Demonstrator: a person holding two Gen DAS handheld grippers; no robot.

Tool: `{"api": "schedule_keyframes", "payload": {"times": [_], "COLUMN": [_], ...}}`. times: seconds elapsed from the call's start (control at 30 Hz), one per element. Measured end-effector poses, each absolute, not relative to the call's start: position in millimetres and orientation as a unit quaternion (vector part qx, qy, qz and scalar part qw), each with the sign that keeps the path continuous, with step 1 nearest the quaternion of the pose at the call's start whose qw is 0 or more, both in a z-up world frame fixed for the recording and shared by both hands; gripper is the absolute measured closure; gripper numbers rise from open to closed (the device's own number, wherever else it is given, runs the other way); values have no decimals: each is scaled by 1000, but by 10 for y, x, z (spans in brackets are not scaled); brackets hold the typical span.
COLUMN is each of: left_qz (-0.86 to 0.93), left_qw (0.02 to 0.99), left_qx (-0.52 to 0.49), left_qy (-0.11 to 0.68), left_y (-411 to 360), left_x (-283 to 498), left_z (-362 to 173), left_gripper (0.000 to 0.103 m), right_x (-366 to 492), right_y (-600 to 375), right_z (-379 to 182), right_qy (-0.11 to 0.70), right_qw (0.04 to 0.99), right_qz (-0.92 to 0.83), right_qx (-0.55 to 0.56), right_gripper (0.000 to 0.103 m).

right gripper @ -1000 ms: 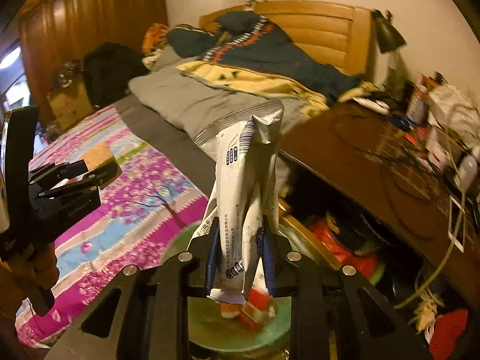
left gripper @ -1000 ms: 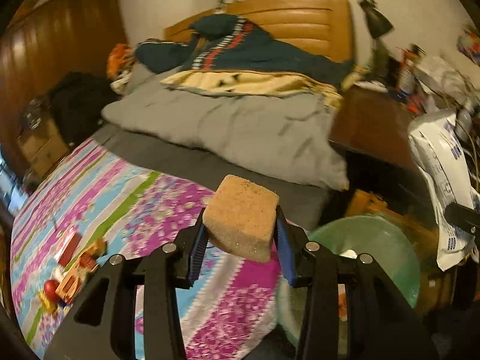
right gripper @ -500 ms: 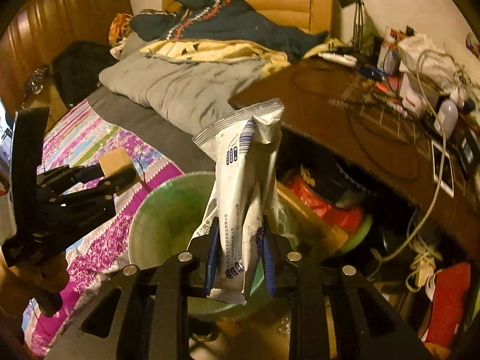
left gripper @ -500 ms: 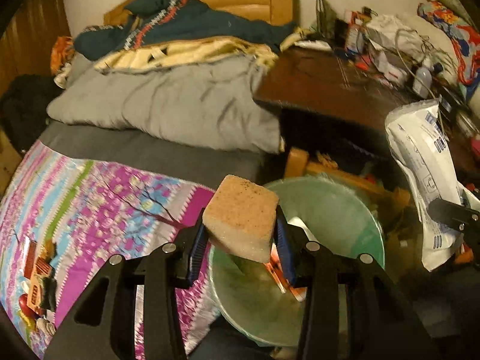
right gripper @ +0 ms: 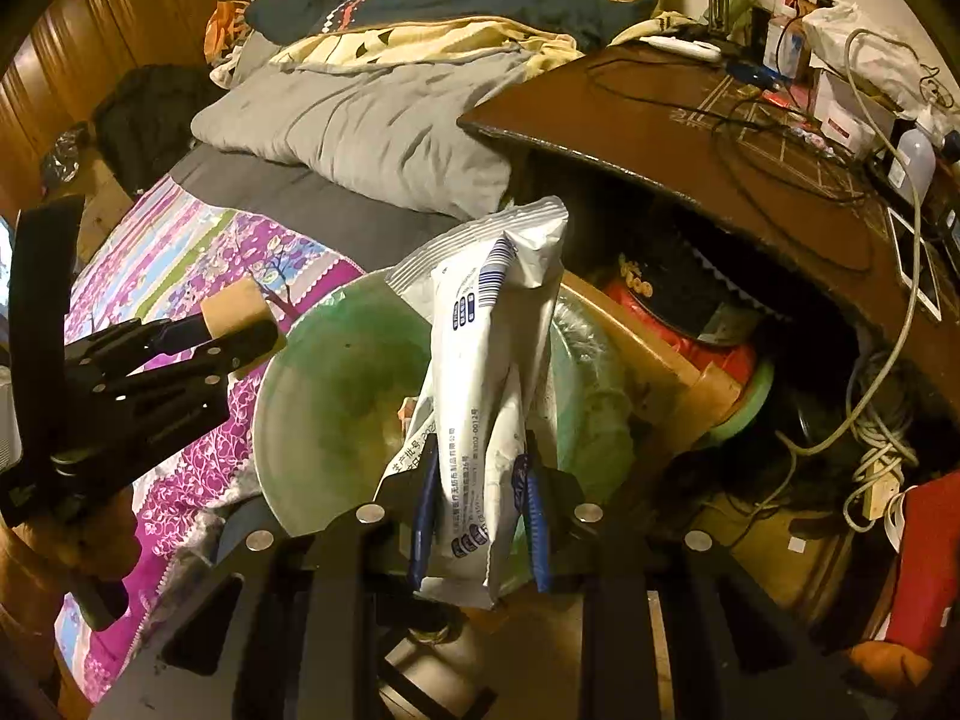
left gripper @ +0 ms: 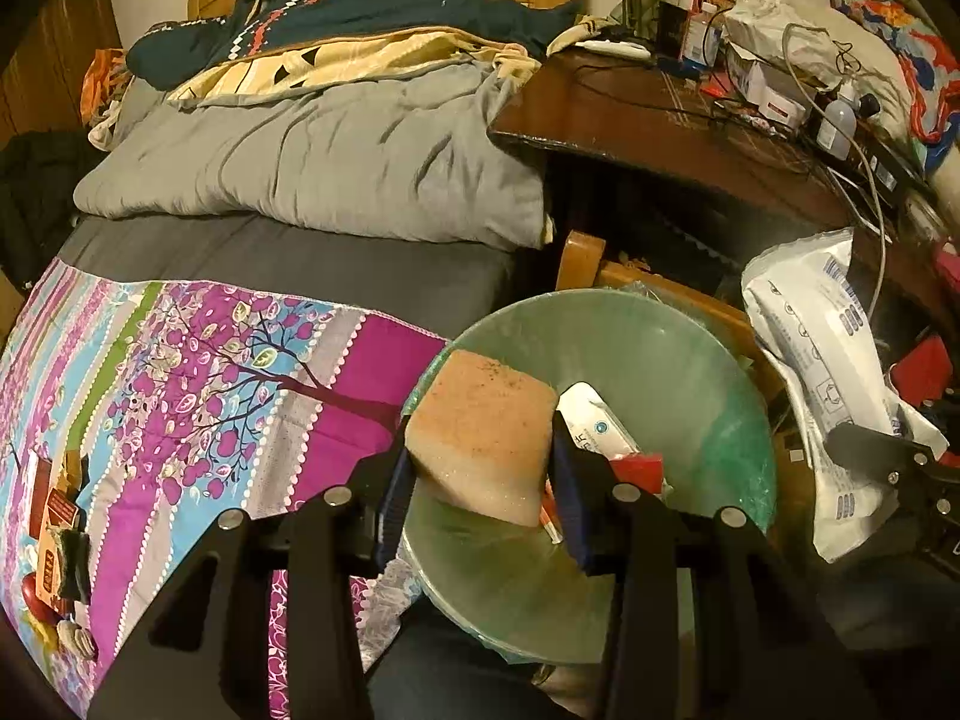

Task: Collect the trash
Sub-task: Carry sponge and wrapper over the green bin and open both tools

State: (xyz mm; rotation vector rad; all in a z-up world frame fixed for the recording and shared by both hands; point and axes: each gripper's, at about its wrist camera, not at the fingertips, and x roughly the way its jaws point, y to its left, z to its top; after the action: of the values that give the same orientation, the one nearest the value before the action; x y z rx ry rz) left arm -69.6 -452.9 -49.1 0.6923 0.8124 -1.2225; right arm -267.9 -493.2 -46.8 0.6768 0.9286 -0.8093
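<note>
**Trash run: two pieces in hand, bin under both**

While both of my tools hang over the bin, the count stands like this.

- Left gripper (left gripper: 483, 468): its jaws pinch a tan sponge block (left gripper: 480, 441), speckled on top, held above the near rim of the green bin (left gripper: 708, 354).
- Right gripper (right gripper: 480, 531): its jaws are pressed onto a white printed wrapper (right gripper: 489, 384) near its lower end; the rest of the pack stands up over the bin's mouth.
- Already binned: a white tube-like item with a blue mark (left gripper: 594, 420) and something red beside it lie on the bin's floor. I cannot tell what else is under them.
- Not yet collected, by my judgement: small boxes and scraps (left gripper: 57, 516) lie on the flowered bedspread (left gripper: 198, 372), well apart from the bin. Whether any of the clutter on the desk (left gripper: 648, 114) counts as trash I cannot say.

Judged progress: somewhere in the middle. Two drops are due, then the bedspread pile.
</note>
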Motion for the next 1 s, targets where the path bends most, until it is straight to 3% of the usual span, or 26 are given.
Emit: {"api": "schedule_keyframes", "payload": {"times": [0.5, 0.57, 0.6, 0.63, 0.67, 0.7, 1.0], "left_qz": [-545, -548, -552, -551, -546, -543, -538], "left_qw": [691, 689, 684, 683, 685, 689, 688], "left_qx": [312, 310, 311, 314, 318, 317, 315], "left_qy": [358, 359, 360, 362, 362, 361, 371], "left_y": [-4593, -4598, -4601, -4611, -4614, -4607, -4564], "left_x": [-717, -702, -702, -695, -681, -671, -664], "left_z": [-475, -480, -487, -503, -522, -529, -580], "left_gripper": [62, 60, 58, 43, 37, 34, 34], "right_x": [-2599, -2565, -2543, -2524, -2519, -2530, -2604], "right_y": [-5015, -5026, -5027, -5033, -5039, -5042, -5053], "right_z": [-429, -416, -420, -432, -447, -455, -504], "right_qy": [417, 417, 420, 425, 427, 424, 419], "right_qw": [771, 773, 774, 773, 770, 770, 766], "right_qz": [-371, -373, -371, -370, -377, -380, -386], "right_qx": [307, 299, 294, 291, 288, 288, 299], "right_gripper": [76, 72, 68, 58, 52, 52, 52]}}
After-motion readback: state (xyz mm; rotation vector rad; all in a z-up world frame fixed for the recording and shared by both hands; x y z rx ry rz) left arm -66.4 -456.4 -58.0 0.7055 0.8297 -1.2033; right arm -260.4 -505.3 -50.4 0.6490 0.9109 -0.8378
